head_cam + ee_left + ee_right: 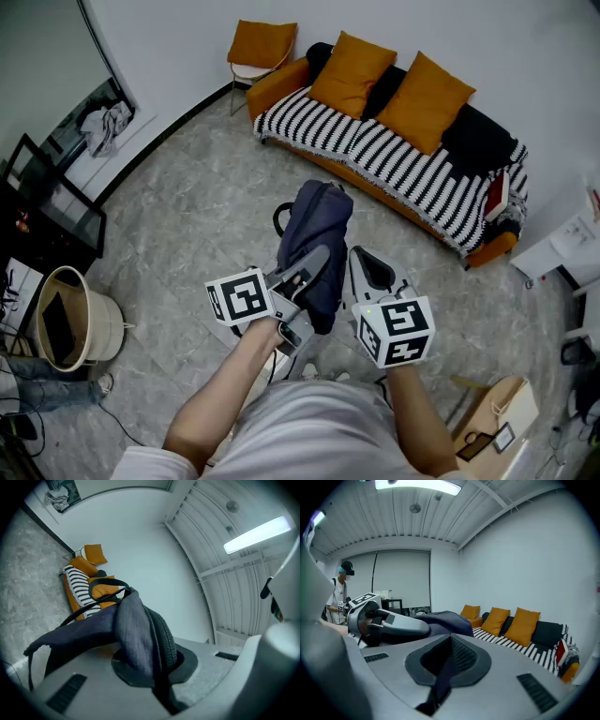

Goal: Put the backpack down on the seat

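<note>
Plainly, the navy fabric backpack (317,246) was nowhere near the seat. It hung in mid-air above the grey mottled floor (197,216), well short of the orange sofa with the black-and-white striped cover (328,131). The left gripper (317,262) had its fingers clenched on a fold of the bag's cloth next to a ribbed black strap, and the whole load seemed to depend on that one pinch. The right gripper (364,261), just beside the bag and likewise short of the sofa, had its fingers pressed together with nothing visible between them, so it gave no support. The main risk, as I judged it, was that thin cloth could slide out of the pinch on the way to the sofa and drop the bag on the floor in front of it. A loose black loop (279,220) on the bag might also snag the sofa's arm. The square orange cushions (349,73) took up the back of the sofa, so a bag set down too near its front edge could tip off.
</note>
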{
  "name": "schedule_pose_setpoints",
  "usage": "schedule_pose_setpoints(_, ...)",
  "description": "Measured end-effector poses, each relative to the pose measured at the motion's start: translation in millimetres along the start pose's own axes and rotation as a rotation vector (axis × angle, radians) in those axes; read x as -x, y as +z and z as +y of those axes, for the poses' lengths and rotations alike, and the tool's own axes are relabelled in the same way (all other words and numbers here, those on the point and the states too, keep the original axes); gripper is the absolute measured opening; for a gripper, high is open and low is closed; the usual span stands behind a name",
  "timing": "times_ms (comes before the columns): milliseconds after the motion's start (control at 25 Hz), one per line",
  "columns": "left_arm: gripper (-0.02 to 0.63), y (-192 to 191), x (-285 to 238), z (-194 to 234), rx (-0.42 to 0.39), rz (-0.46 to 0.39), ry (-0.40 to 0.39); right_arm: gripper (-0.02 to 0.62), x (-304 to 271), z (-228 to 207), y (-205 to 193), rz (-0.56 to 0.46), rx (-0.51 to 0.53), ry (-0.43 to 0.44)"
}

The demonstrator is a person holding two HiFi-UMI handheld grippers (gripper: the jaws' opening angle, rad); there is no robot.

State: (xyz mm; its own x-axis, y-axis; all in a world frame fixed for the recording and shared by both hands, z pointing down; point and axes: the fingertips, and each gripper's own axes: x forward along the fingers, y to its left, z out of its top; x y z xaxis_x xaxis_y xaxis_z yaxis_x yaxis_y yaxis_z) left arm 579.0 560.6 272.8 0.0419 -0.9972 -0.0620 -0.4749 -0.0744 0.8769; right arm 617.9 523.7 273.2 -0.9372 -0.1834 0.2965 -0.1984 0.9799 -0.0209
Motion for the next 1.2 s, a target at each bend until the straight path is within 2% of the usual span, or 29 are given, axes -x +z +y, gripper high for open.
schedule_pose_setpoints(560, 0.006, 2, -5, 24, 0.032, 0.001, 0.035, 0.002, -13, -10, -11, 0.010, -0.035, 0.003)
schedule_pose_setpoints(920, 0.006, 27, -66, 50, 0.033, -0.044, 0.080, 0.002, -60, -71, -8, 0.011, -0.052, 0.067)
schedule_pose_setpoints(1040, 0.006, 34, -90, 67, 0.039, -0.062, 0.123, 0.002, -79, -97, -7, 0.025, -0.043, 0.102)
schedule_pose_setpoints(1200, 0.006, 44, -131, 77, 0.063, -0.092, 0.122, 0.002, -103, -133, 0, 0.031, -0.036, 0.134)
